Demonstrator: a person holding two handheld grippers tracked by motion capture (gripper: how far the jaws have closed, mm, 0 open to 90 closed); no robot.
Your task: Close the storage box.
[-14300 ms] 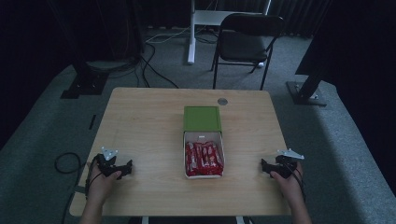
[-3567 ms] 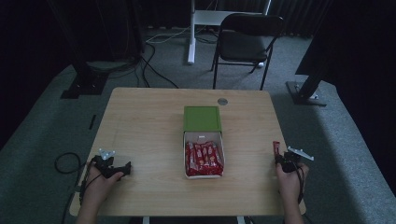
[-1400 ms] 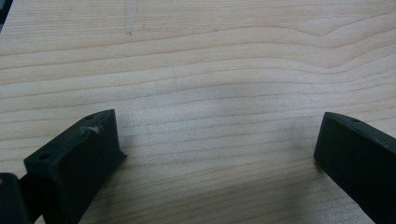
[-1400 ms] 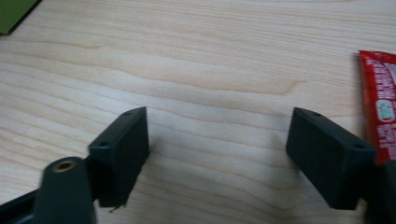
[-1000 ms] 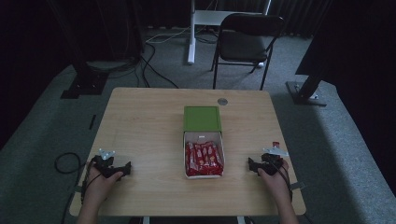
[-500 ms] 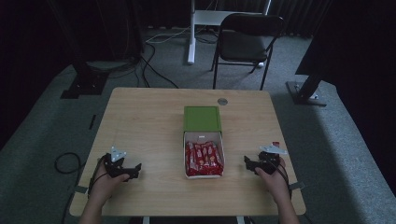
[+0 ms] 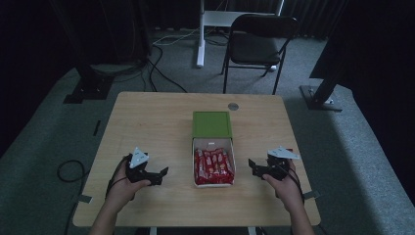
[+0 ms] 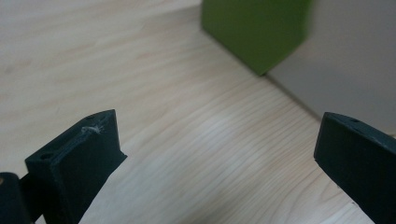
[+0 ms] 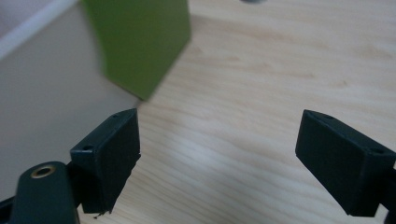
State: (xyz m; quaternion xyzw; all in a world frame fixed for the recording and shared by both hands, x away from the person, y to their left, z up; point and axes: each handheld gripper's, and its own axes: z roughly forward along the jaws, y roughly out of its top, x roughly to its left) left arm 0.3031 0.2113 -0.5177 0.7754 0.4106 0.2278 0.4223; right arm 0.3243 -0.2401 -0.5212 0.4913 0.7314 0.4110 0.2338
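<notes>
The box [image 7: 214, 166] sat at the middle of the table [image 7: 147, 122], toward the person's edge, its white tray full of red packets [image 7: 214, 165] and its green lid [image 7: 211, 124] lying flat behind, joined to the tray's far end. It lay between the two grippers, touched by neither.

The left gripper [image 7: 161, 175] rested on the wood to the box's left, near its lower half, jaws spread wide with nothing between them and aimed toward the box's side. In the left gripper view the box's pale wall [image 8: 345, 60] and the lid's green corner [image 8: 254, 28] stood just beyond the parted jaws, with bare wood in the gap. The left hand [image 7: 125, 183] gripped it from behind, forearm coming up from the table's near edge and slanting inward.

The right gripper [image 7: 253, 168] lay to the box's right, close to the tray's wall, its jaws also wide apart and empty, pointing left at the box. In the right gripper view the pale wall [image 9: 51, 79] and green lid [image 9: 140, 42] stood past the left jaw. The right hand [image 7: 284, 182] held it low over the table, forearm angled in from the lower right, grey plate [image 7: 282, 153] on top.
</notes>
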